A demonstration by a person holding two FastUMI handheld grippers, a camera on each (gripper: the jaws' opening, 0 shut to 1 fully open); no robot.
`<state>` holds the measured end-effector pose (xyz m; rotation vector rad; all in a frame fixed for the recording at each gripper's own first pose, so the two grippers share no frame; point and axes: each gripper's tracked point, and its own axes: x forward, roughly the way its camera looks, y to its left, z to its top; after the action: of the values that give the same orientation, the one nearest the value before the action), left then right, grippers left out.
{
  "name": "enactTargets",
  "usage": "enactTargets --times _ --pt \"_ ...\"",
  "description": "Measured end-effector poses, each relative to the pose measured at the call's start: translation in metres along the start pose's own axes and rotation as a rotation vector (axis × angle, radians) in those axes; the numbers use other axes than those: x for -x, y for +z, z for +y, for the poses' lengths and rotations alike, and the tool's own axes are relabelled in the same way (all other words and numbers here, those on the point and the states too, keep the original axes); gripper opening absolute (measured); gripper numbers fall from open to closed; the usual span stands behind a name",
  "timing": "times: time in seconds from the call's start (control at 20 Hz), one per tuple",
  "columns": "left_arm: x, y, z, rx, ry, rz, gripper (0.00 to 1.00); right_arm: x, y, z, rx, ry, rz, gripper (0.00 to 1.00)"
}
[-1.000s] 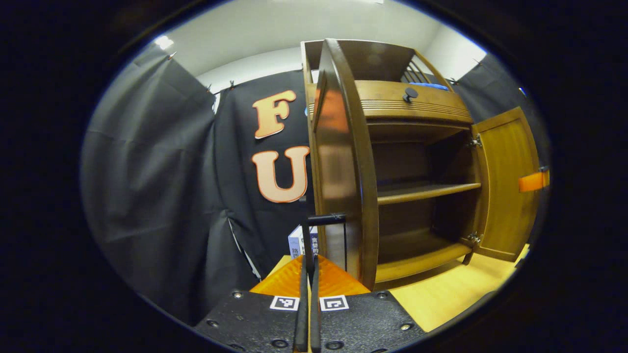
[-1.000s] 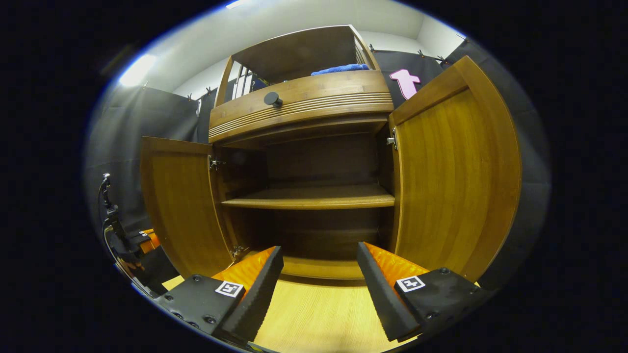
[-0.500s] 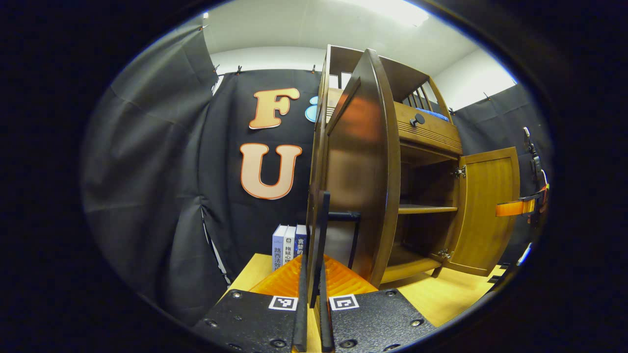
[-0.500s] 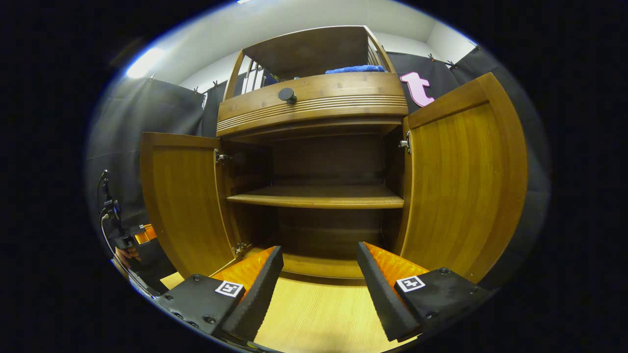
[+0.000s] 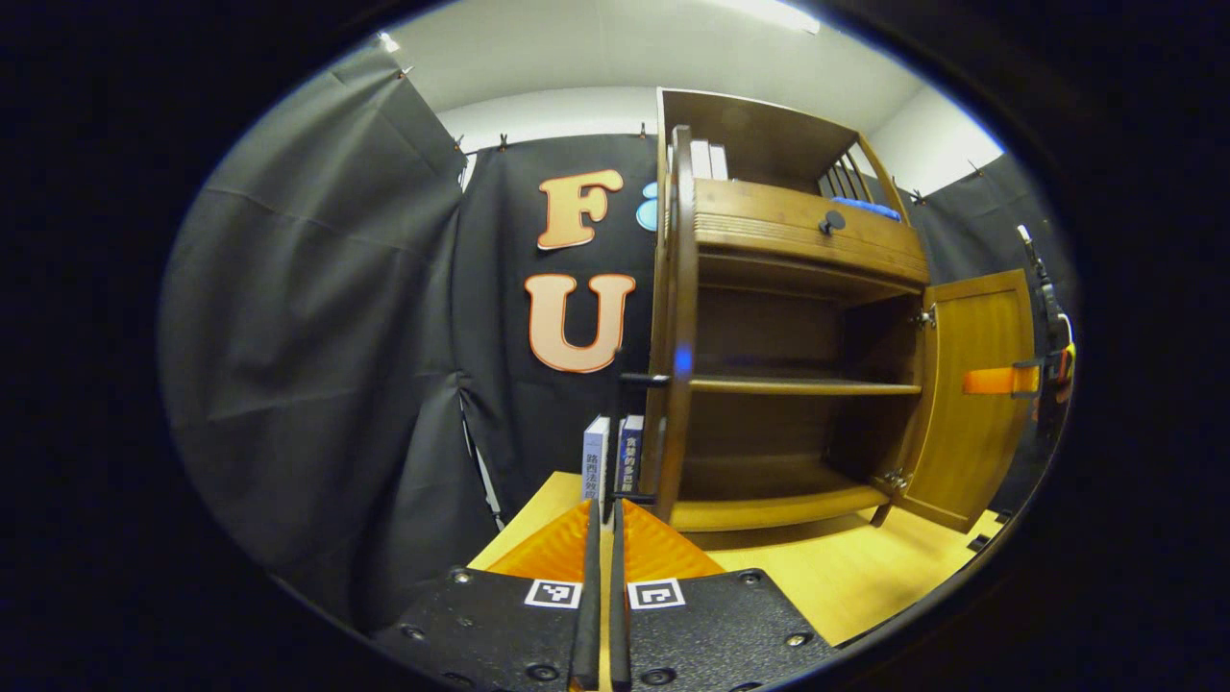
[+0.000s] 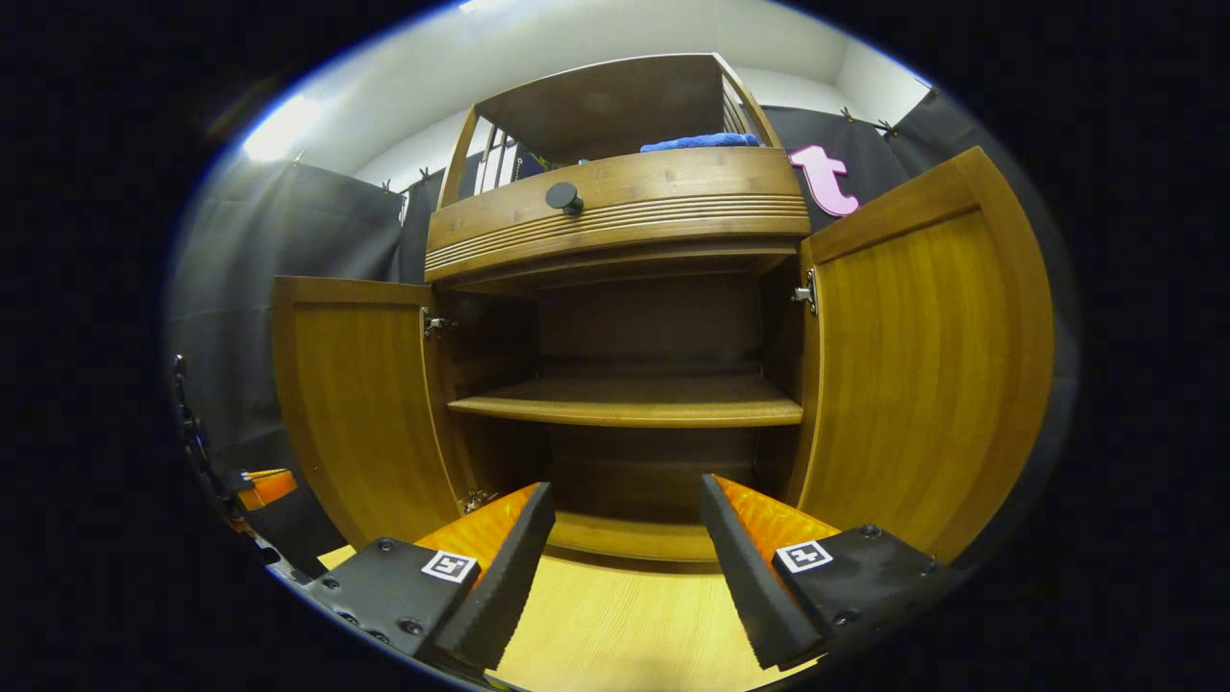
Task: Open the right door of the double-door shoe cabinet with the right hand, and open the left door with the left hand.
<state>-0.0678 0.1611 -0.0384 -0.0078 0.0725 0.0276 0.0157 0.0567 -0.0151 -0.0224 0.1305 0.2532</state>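
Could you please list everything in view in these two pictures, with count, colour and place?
Shoe cabinet: one, brown wood, on the table, facing the right gripper.
Left door: one, brown wood, swung wide open.
Right door: one, brown wood, swung wide open.
Inner shelf: one, brown, bare, midway up the open compartment.
Drawer knob: one, dark, on the drawer front above the doors.
Blue cloth: one, on the cabinet's top level.
Books: at least two, upright, beside the cabinet's left side.
Table: one, light wood, under the cabinet.
Left gripper: one, fingers together, holding nothing, near the left door's edge.
Right gripper: one, fingers apart, in front of the open compartment.
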Motion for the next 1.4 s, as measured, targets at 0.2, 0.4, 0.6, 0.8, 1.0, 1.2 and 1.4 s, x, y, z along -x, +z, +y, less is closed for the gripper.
enactTargets --times 0.2,0.4,0.6,0.8,1.0,1.2,1.4 --pt "0.006 0.014 -0.065 -0.029 -0.057 -0.012 0.0 -0.014 0.011 0.008 -0.014 0.035 -0.04 0.89" --pt "-0.013 0.03 -0.126 0.032 -0.135 -0.049 0.0 -0.005 0.008 0.001 -0.044 0.036 -0.048 0.89" --pt "-0.036 0.043 -0.163 -0.007 -0.182 -0.057 0.02 0.018 0.007 -0.027 -0.062 -0.034 -0.061 0.89" --pt "-0.049 0.059 -0.196 0.005 -0.222 -0.099 0.05 0.044 0.008 -0.061 -0.033 -0.128 -0.076 0.98" --pt "-0.054 0.06 -0.219 0.046 -0.231 -0.088 0.0 0.06 0.003 -0.078 -0.046 -0.182 -0.077 0.98" --pt "-0.051 0.064 -0.225 0.039 -0.212 -0.109 0.18 0.069 -0.002 -0.085 -0.052 -0.198 -0.068 0.98" --pt "-0.052 0.063 -0.22 0.009 -0.17 -0.113 0.43 0.07 -0.001 -0.088 -0.061 -0.202 -0.071 0.98"
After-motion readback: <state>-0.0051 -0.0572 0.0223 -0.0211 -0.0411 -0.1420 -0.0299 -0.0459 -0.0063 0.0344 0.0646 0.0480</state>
